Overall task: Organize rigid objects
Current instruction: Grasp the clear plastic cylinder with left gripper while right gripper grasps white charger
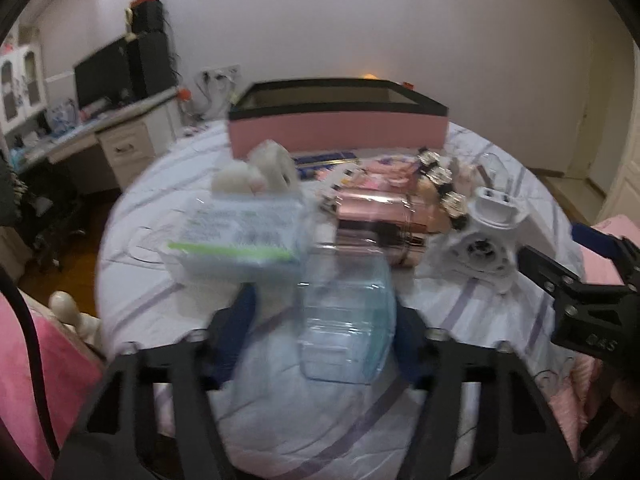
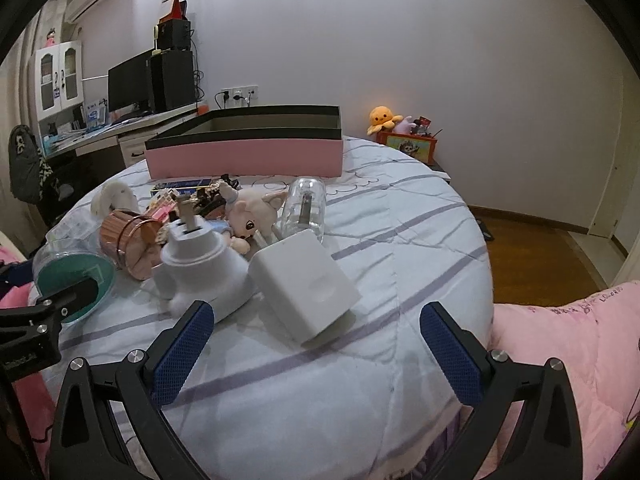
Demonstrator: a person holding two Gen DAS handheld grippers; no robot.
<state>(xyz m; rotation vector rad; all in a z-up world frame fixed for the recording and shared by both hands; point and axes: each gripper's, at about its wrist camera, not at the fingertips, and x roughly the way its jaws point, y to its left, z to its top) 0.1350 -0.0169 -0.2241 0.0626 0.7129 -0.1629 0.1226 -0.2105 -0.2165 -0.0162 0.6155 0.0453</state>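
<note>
Left wrist view: left gripper [image 1: 320,328] jaws stand either side of a clear tub [image 1: 346,320] on the bed [image 1: 460,312], grip unclear from blur; right gripper [image 2: 316,356] gapes; pink box [image 2: 244,156] behind looks empty.

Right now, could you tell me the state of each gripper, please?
Left gripper: open, clear container between its fingers, not clamped.
Right gripper: open, holding nothing.

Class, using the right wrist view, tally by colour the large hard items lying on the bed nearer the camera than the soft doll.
White: 2, appliance base and block
Clear: 2, jar and green-lidded tub
Pink: 1, ribbed cup
Total: 5
</note>
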